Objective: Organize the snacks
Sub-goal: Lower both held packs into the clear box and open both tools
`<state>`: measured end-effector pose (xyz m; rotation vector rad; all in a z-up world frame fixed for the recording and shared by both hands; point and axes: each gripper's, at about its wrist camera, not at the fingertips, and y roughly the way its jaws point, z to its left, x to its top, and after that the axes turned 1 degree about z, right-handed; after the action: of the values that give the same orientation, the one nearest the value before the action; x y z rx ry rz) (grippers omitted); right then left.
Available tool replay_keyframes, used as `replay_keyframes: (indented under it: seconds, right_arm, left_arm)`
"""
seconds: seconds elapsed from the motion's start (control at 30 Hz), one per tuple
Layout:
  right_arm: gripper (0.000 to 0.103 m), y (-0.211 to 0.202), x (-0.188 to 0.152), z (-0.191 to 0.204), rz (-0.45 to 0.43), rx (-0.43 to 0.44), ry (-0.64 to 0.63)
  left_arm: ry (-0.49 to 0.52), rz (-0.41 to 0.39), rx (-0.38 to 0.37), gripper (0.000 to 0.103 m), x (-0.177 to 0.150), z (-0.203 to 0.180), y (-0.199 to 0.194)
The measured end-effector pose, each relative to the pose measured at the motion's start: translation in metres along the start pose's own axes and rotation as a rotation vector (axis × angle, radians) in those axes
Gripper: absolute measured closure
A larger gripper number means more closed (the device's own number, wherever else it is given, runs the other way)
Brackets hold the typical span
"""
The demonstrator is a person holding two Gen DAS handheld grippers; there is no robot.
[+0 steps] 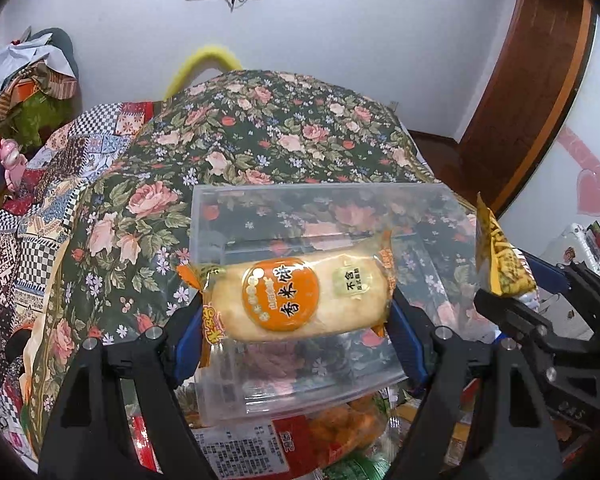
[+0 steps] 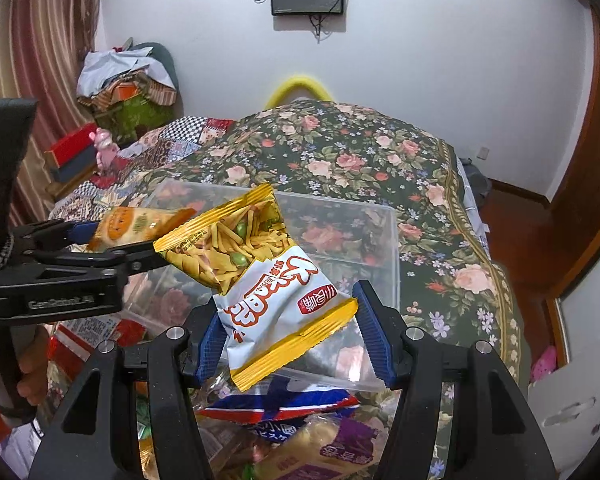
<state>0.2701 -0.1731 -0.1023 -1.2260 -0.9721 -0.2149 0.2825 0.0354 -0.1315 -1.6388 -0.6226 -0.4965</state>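
Note:
In the left wrist view my left gripper [image 1: 296,302] is shut on a pale rice cracker packet [image 1: 300,300] with an orange round label, gripped at both ends by the blue pads. It hangs over a clear plastic box [image 1: 300,190] on the bed. The right gripper [image 1: 512,288] enters from the right, holding a yellow snack bag [image 1: 500,256]. In the right wrist view my right gripper [image 2: 288,304] is shut on that yellow and white snack bag [image 2: 260,280], tilted above the clear box [image 2: 396,248]. The left gripper [image 2: 128,240] carries the cracker packet [image 2: 136,222] at the left.
A pile of loose snack packets [image 1: 300,448] [image 2: 292,440] lies under the grippers, near the box's front edge. The box sits on a floral bedspread [image 1: 280,128] [image 2: 360,152]. A hand [image 2: 32,380] holds the left gripper's handle. A white box [image 2: 572,400] stands at the right.

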Motion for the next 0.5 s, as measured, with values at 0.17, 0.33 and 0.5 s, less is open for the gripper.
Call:
replay_keyframes:
  seconds: [0.17, 0.33, 0.5]
  right_arm:
    - [0.034, 0.005, 0.002, 0.005, 0.001, -0.040, -0.025]
    - [0.021, -0.007, 0.003, 0.008, -0.043, -0.050, -0.042]
    - [0.021, -0.027, 0.004, 0.008, -0.086, -0.037, -0.034]
  left_arm:
    - [-0.007, 0.043, 0.011, 0.016, 0.001, 0.000, 0.010]
    - [-0.042, 0.056, -0.029, 0.013, -0.001, 0.005, 0.005]
    - [-0.020, -0.019, -0.012, 0.013, -0.002, 0.006, -0.024]
